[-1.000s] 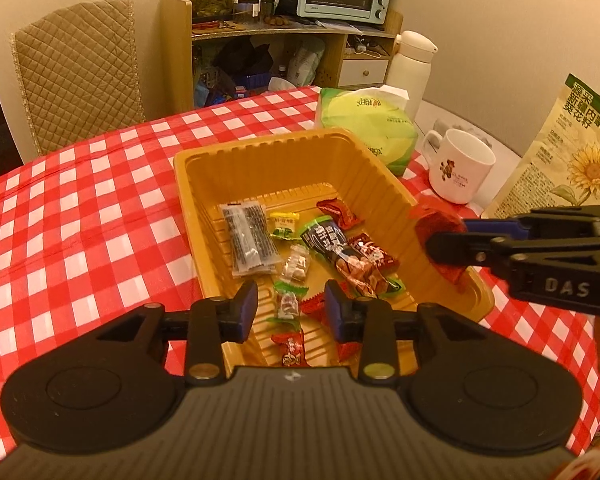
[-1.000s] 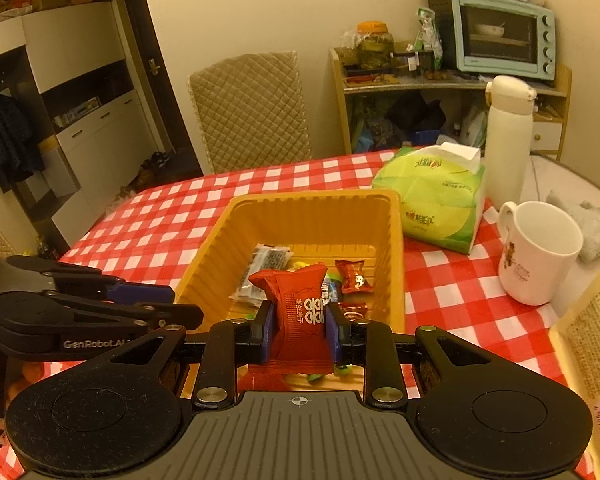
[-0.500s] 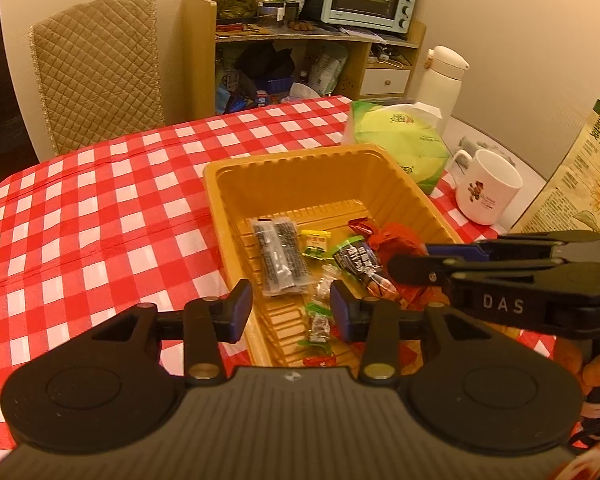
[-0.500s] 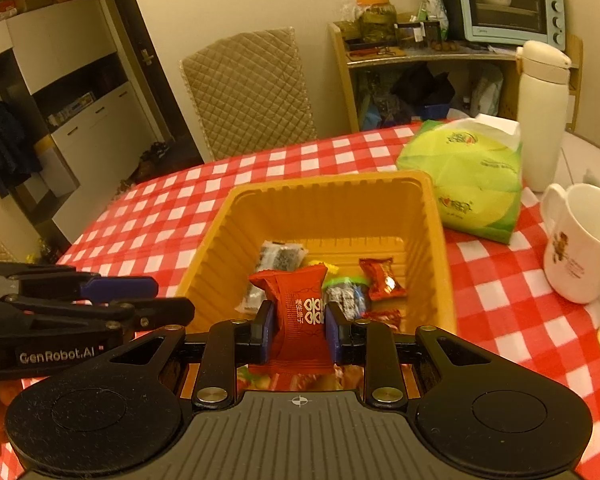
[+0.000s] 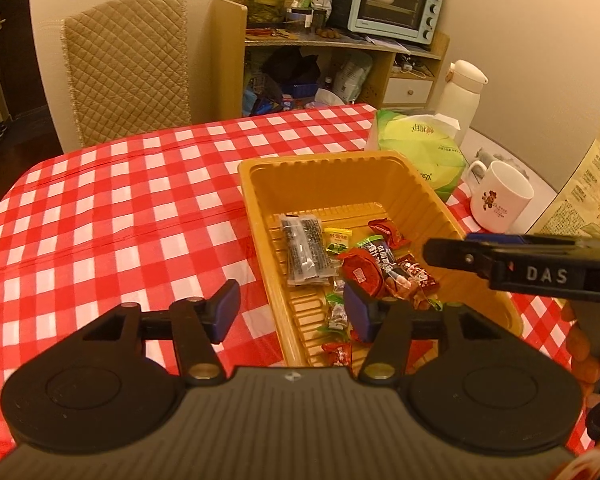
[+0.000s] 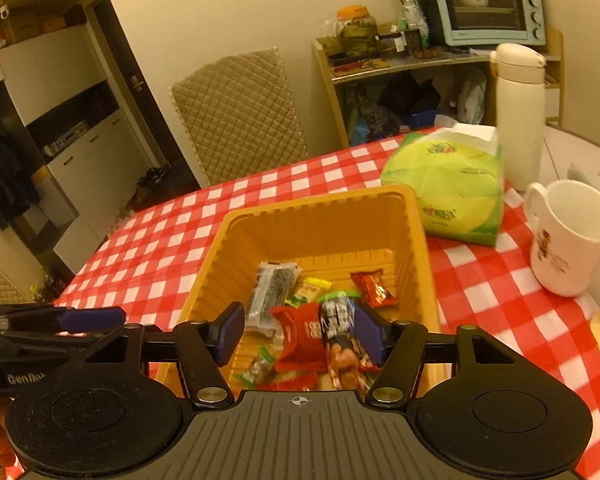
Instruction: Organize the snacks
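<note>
An orange plastic tray point(image 5: 340, 172) stands on the red-checked table and holds several wrapped snacks. A red snack packet point(image 5: 360, 272) lies loose on the pile in it; it also shows in the right wrist view point(image 6: 302, 336). My right gripper point(image 6: 298, 334) is open above the tray's near end, jaws wide, with the red packet below them and free of both. It reaches in from the right in the left wrist view point(image 5: 444, 250). My left gripper point(image 5: 290, 312) is open and empty, straddling the tray's left wall.
A green tissue pack point(image 6: 448, 188), a white mug point(image 6: 568, 236) and a white flask point(image 6: 518, 116) stand right of the tray point(image 6: 320, 212). A sunflower-seed bag point(image 5: 584, 192) is at the far right. A quilted chair and a shelf with an oven stand behind the table.
My right gripper carried the red packet over the tray, opened, and the packet dropped onto the pile. My left gripper shifted left and opened wider.
</note>
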The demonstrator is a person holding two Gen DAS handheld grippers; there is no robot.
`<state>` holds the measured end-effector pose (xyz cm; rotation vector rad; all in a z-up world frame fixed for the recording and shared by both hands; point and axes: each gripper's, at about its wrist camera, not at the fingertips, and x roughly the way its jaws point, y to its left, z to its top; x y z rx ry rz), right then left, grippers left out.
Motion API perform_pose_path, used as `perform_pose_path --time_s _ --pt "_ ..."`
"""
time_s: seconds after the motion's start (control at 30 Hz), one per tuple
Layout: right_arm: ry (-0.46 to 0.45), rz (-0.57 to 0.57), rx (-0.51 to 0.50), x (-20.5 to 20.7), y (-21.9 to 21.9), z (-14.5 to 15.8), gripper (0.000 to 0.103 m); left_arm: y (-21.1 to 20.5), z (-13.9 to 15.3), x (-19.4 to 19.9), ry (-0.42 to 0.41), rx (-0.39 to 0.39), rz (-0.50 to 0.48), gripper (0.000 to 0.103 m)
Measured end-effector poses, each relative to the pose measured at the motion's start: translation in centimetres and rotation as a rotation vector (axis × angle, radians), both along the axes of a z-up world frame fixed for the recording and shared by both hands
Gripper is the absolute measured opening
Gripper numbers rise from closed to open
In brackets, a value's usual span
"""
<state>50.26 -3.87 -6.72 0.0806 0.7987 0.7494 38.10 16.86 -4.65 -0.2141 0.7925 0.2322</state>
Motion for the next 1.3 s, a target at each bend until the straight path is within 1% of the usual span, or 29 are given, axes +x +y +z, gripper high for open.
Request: perform_pose_path --time_s 0.03,0.1,0.13,0.2,0.4,0.47,0.53,0.73,0.87,1.1,1.3 --pt "0.001 -0.007 -0.001 -0.3 -0.4 0.1 0.066 -0.2 0.2 -0.4 -0.003 0.000 0.006 0.062" --pt "0.002 -0.016 0.001 -1.0 -1.3 0.5 0.074 -0.8 0.8 -1.2 -0.011 -0.001 0.012 0.063" --pt "0.003 -0.022 0.002 -1.4 -1.8 0.6 0.076 -1.1 1.1 -1.6 -0.015 -0.002 0.013 0.064" --pt "0.004 -0.031 0.005 -2.4 -2.8 1.1 0.082 -1.9 1.6 -2.6 -0.022 -0.002 0.018 0.067" --pt "0.001 -0.021 0.002 -6.2 -5.9 2.3 0.087 -5.1 3.5 -6.5 -0.044 -0.002 0.036 0.068" --pt "0.003 -0.010 0.001 -7.7 -7.0 2.7 0.088 -6.5 4.1 -8.1 -0.045 0.008 0.051 0.070" --pt "0.002 0.011 0.002 -9.2 -8.0 3.0 0.089 -7.8 4.6 -9.7 -0.045 0.009 0.072 0.075" --pt "-0.021 0.073 -0.022 -13.4 -10.9 3.6 0.090 -11.6 5.3 -14.3 -0.027 0.002 0.125 0.075" --pt "-0.025 0.110 -0.032 -15.6 -12.3 3.5 0.090 -13.8 5.6 -17.1 -0.011 0.015 0.150 0.075" --pt "0.018 0.114 -0.030 -19.2 -14.1 3.7 0.090 -15.8 5.9 -21.1 0.020 0.014 0.163 0.075" --pt "0.035 0.090 -0.060 -22.5 -14.6 4.2 0.090 -16.2 6.0 -23.9 0.009 -0.015 0.156 0.075"
